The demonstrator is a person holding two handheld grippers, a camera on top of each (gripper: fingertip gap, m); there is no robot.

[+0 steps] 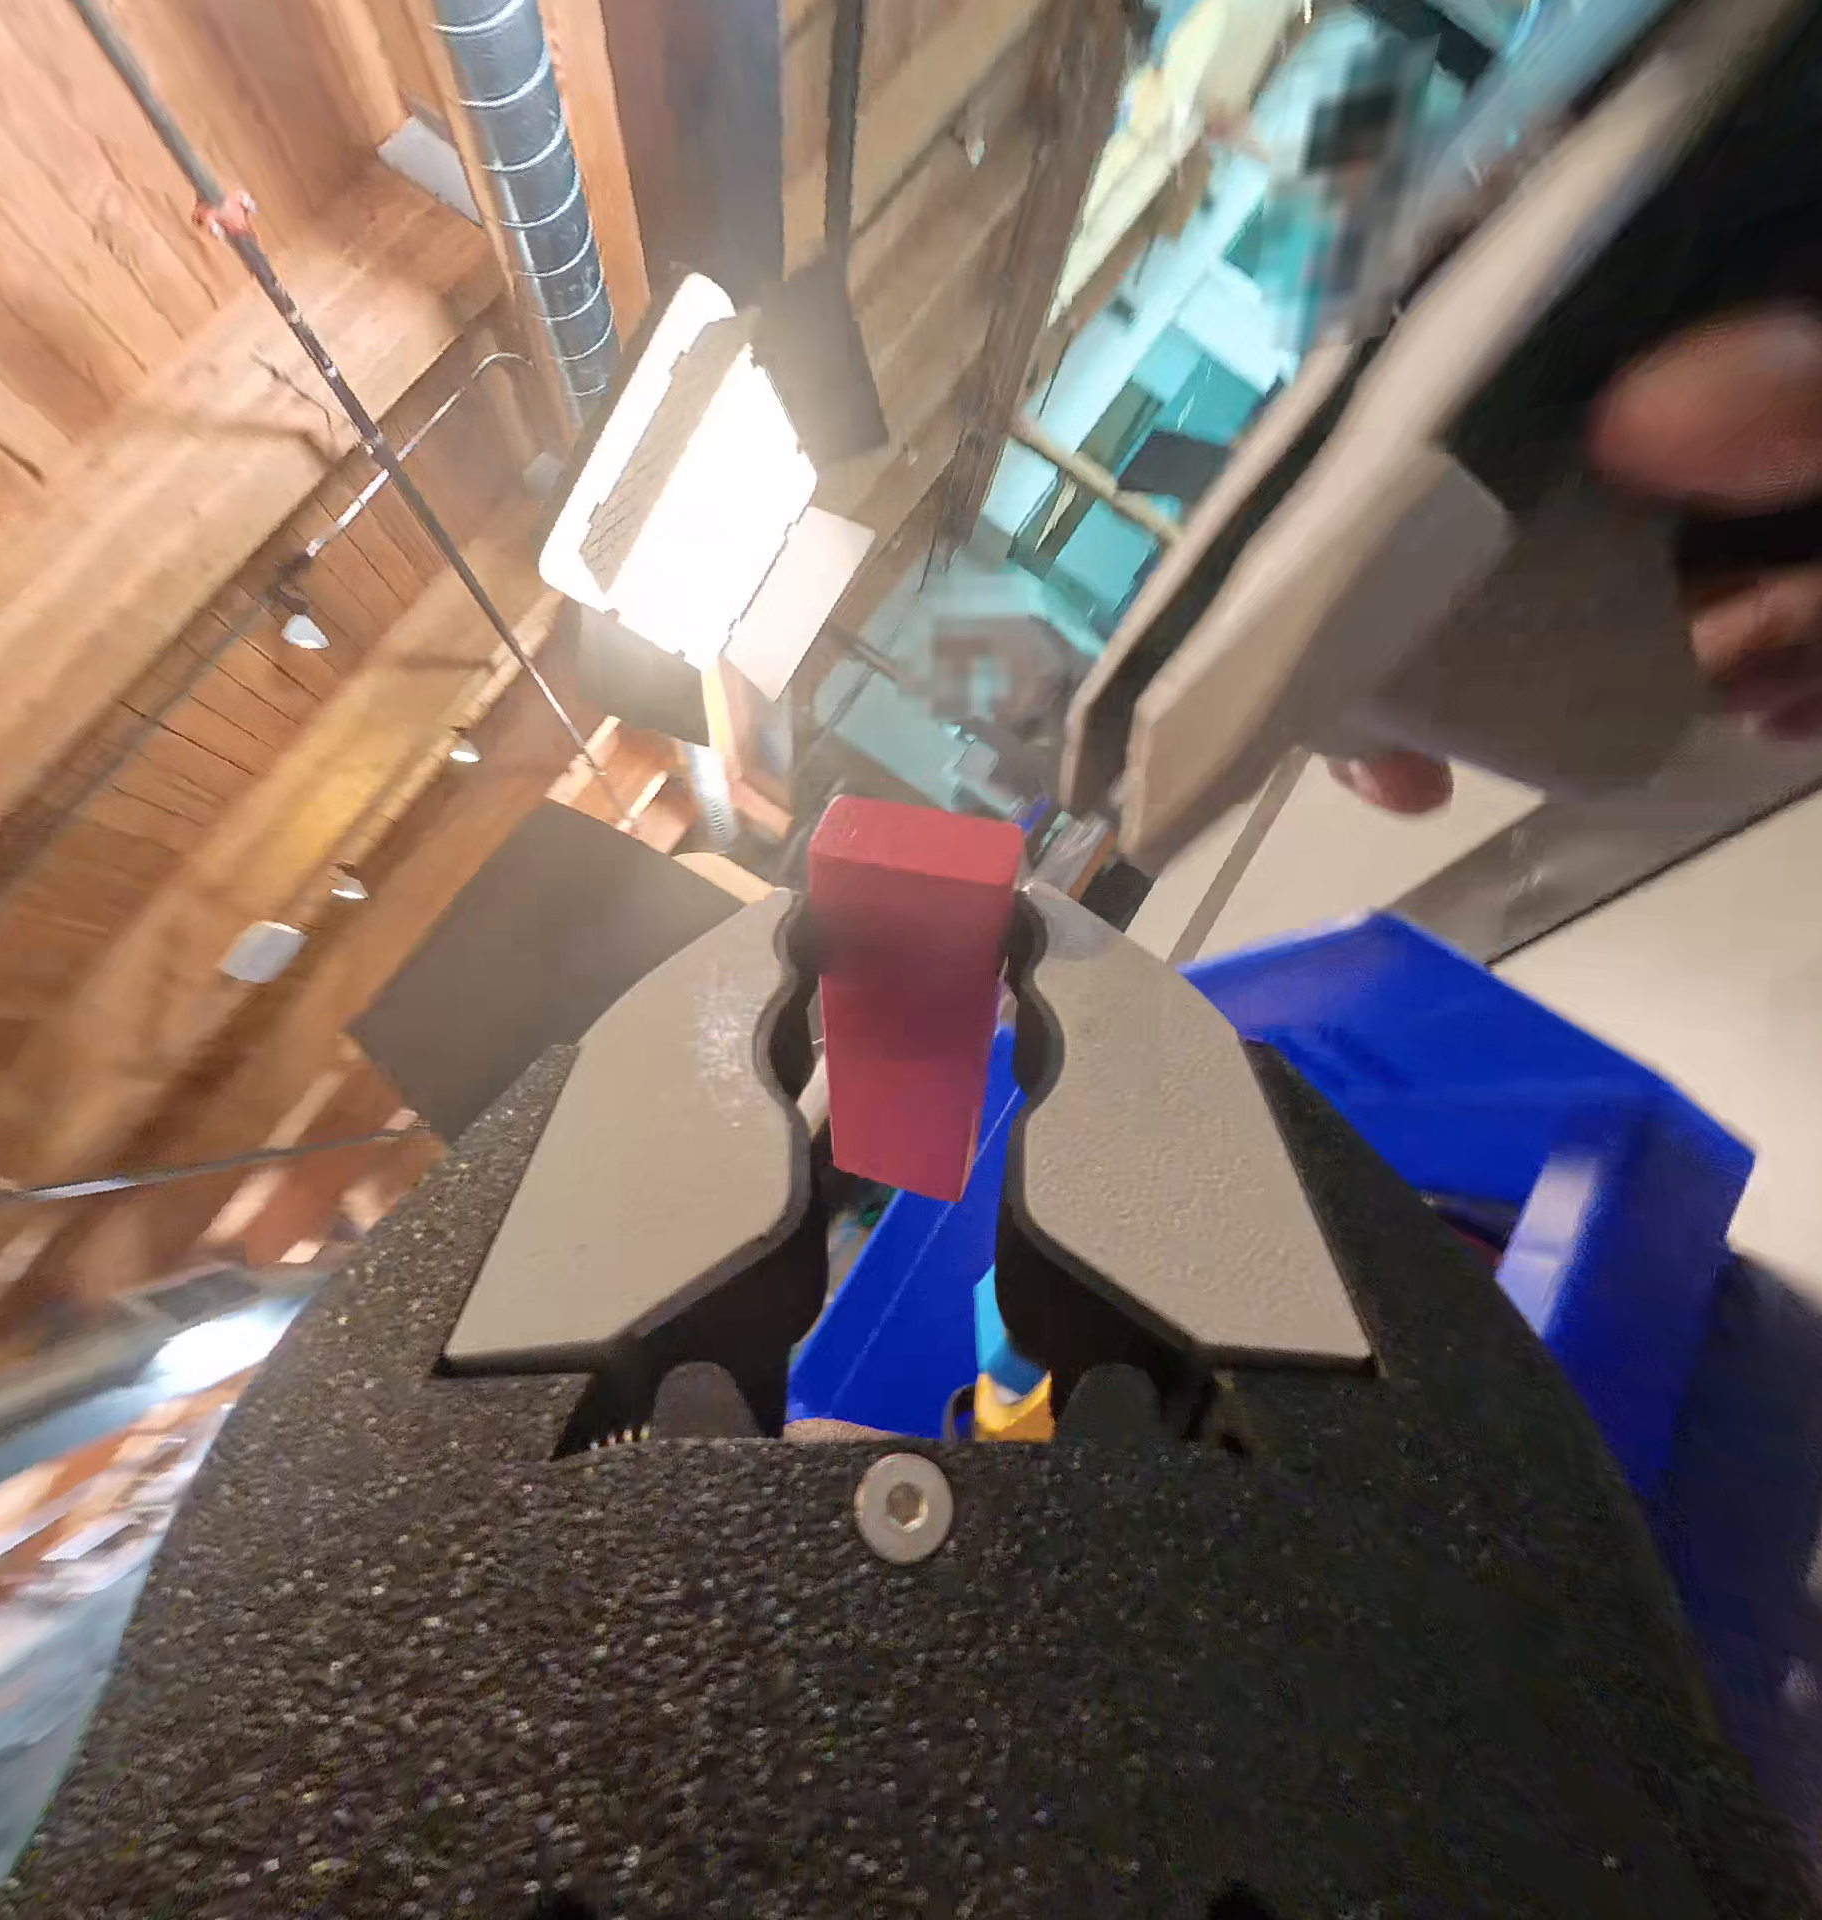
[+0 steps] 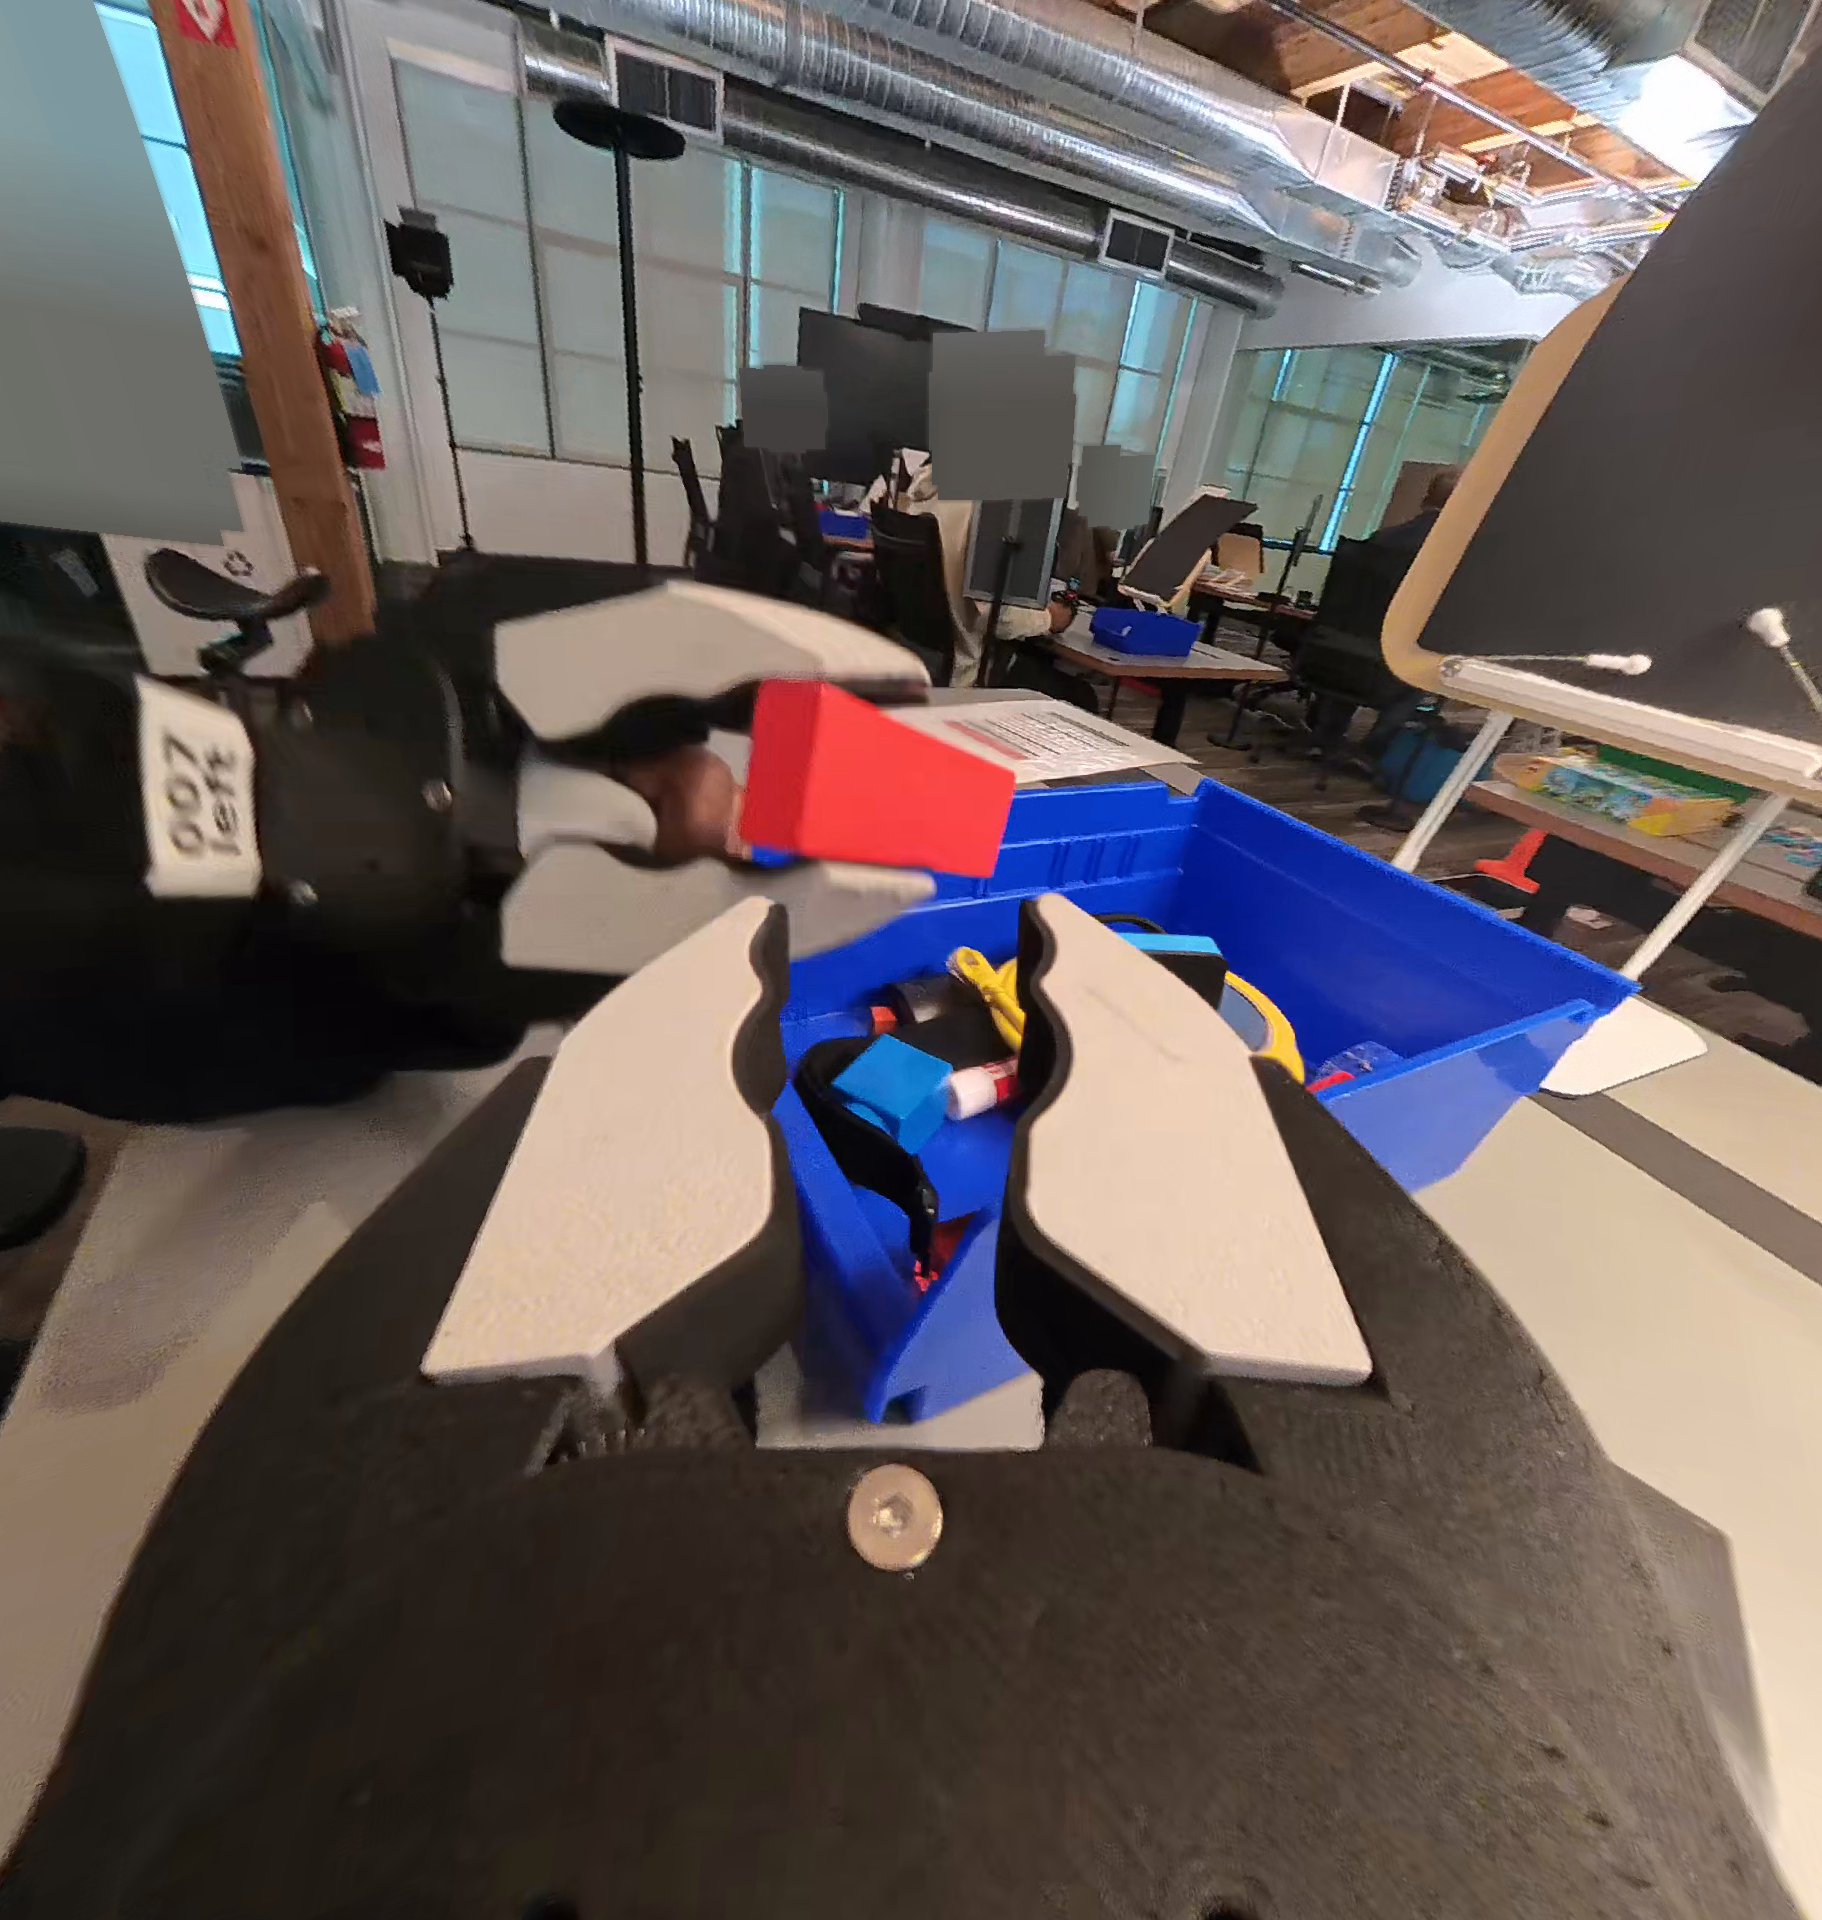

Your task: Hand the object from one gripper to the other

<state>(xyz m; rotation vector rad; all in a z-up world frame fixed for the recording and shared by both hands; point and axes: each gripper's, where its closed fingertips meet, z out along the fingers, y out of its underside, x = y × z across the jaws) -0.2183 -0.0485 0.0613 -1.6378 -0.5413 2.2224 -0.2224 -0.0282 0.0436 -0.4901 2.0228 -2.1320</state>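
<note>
A red rectangular block (image 1: 907,997) is clamped between the fingers of my left gripper (image 1: 909,925), held in the air and tilted up toward the ceiling. In the right wrist view the same block (image 2: 871,779) shows at the left, held by the left gripper (image 2: 886,774) just above and ahead of my right gripper (image 2: 902,925). My right gripper is open and empty, its fingertips a little below the block, apart from it. In the left wrist view the right gripper (image 1: 1333,665) shows blurred at the upper right, held by a hand.
A blue bin (image 2: 1406,935) with several small items, a blue cube (image 2: 891,1101) and a yellow cable (image 2: 990,997) among them, stands on the grey table (image 2: 1665,1299) under both grippers. A tilted black board on a white stand (image 2: 1665,468) is at the right.
</note>
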